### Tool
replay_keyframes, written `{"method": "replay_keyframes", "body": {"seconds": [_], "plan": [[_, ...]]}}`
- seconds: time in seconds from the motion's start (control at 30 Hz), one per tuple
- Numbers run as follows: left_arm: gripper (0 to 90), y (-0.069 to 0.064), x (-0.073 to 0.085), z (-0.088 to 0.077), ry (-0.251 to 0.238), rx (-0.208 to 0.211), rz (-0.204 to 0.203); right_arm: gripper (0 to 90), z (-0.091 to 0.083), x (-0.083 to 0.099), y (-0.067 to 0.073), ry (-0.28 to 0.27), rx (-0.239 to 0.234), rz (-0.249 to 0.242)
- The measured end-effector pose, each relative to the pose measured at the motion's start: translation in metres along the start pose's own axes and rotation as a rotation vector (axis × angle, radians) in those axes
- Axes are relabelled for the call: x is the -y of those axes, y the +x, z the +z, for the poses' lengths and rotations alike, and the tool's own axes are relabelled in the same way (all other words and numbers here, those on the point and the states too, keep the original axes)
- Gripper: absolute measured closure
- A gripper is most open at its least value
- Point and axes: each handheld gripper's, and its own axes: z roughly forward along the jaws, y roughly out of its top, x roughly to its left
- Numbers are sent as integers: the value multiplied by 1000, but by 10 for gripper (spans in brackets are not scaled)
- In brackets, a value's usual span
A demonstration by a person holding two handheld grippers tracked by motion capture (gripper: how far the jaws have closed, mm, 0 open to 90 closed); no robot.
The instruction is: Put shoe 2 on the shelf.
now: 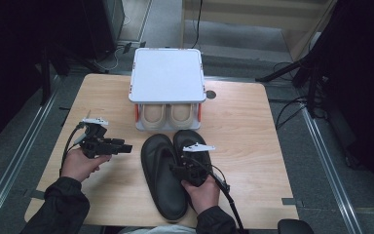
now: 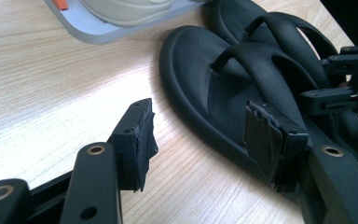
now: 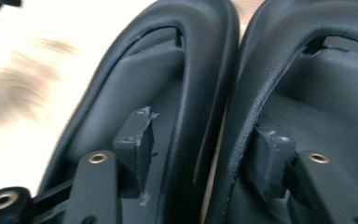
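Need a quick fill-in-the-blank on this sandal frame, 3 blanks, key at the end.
1. The right gripper has its jaws spread around the adjacent inner straps of the two ____ sandals.
2. The pair of beige shoes sits inside the rack, under its ____ top.
3. The left gripper hovers with its jaws ____, nothing between them.

Missing words: black; white; open

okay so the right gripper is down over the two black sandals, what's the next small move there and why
Probably close the right gripper. In its own view one jaw sits inside the left sandal, the other inside the right sandal, with both inner straps side by side between the open pads, so one squeeze should pinch the pair together.
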Motion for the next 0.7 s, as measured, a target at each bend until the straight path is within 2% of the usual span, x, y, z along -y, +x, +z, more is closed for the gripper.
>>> {"method": "replay_keyframes", "body": {"seconds": [0.1,0.23,0.3,0.43,0.57,0.7], "plan": [[433,1,0,1,0,1,-8,557,0,1,2,-11,38,-26],[433,1,0,0,-6,-3,-7,591,0,1,1,-12,37,-15],[434,1,0,0,-4,-3,-9,603,0,1,0,-6,31,4],[438,0,0,1,3,-4,-7,710,-1,1,-2,-10,50,19],[438,0,0,1,4,-3,-7,735,-3,2,-7,-19,30,89],[439,1,0,1,3,-3,-6,748,-5,0,-9,-6,24,111]]}}
